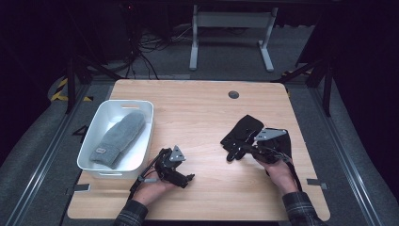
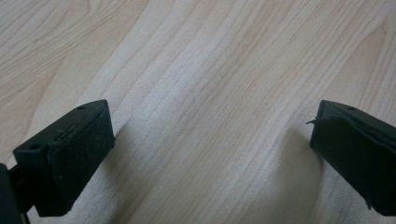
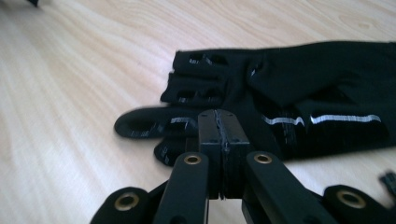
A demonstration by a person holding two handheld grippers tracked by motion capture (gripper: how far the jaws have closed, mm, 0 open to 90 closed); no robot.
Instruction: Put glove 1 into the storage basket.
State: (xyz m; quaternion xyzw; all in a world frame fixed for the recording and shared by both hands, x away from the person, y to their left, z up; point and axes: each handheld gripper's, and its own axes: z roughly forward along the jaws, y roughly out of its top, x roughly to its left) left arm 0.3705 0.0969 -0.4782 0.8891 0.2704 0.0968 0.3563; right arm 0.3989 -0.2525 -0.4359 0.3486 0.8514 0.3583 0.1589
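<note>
So the right gripper [image 1: 235,151] sat over on the right half of the light wooden tabletop [image 1: 202,113], its two black jaws pressed flat together with no gap. In the right gripper view the closed tips were right at the near edge of a black fabric glove with thin silver stripes [image 3: 299,93], and honestly I couldn't tell whether any cloth was pinched between them or they were just touching it. The glove lay flat on the wood, fingers spread toward the table's middle, and in the high view the gripper and the person's hand covered part of it. The left gripper [image 1: 181,175] was down near the front edge, resting low over the table in the person's other hand, well apart from the glove. Its jaws stood wide apart with just bare wood grain between the pads [image 2: 79,163], nothing held. Just to the left of that hand sat a white rectangular plastic bin [image 1: 106,110] with a grey knitted woollen mitten [image 1: 120,136] lying inside it, tilted diagonally.
</note>
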